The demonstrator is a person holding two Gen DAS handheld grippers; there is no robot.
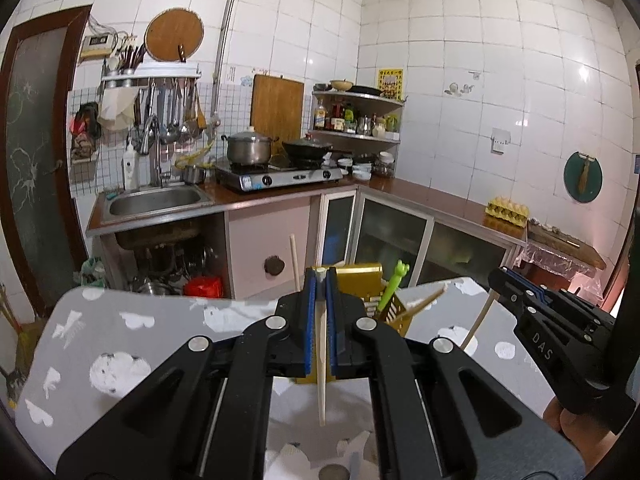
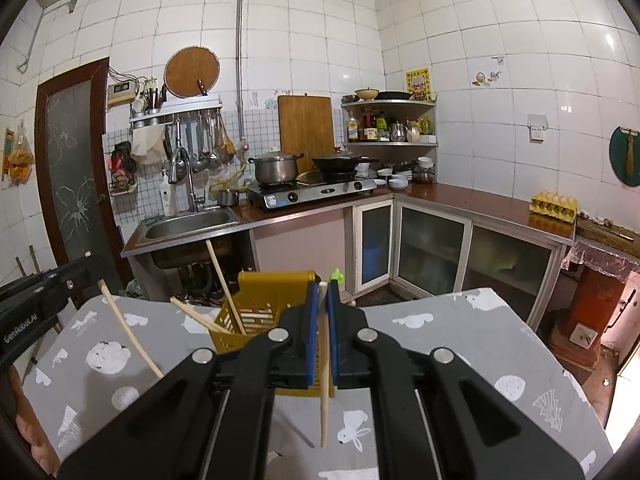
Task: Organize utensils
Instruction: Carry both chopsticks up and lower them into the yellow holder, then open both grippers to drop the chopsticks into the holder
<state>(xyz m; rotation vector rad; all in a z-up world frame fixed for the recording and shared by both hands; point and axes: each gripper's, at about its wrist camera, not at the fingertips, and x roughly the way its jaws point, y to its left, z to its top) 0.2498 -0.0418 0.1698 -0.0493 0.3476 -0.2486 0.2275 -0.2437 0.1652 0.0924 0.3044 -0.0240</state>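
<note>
Wooden sticks: each gripper was clamped on one pale chopstick, held upright with the long end hanging below the pads.
Left gripper (image 1: 320,280): jaws pressed together on the left chopstick (image 1: 321,384), whose tip hung clear above the grey patterned tablecloth (image 1: 120,360).
Right gripper (image 2: 323,294): jaws likewise squeezed on the right chopstick (image 2: 325,400), off the cloth.
Holder: the yellow slotted utensil basket (image 2: 256,320) stood on the cloth at twelve o'clock from both grippers, just beyond the fingertips.
Already in the basket: several chopsticks (image 2: 224,276) leaning toward ten and eleven o'clock, plus a green frog-topped stick (image 1: 394,284) at one o'clock in the left view.
Step, as I judged it: carrying both sticks up and over to drop them in.
Risk one: a long hanging end could catch the basket rim if not lifted high enough, tipping the light basket.
Risk two: the smooth stick was gripped near one end, so it might swivel or slip between the pads.
Risk three: the two grippers were close, so they might knock together over the narrow opening.
Hidden: the basket's base and front were behind the gripper bodies.
Unclear: whether any utensils lay on the cloth beneath the grippers.
</note>
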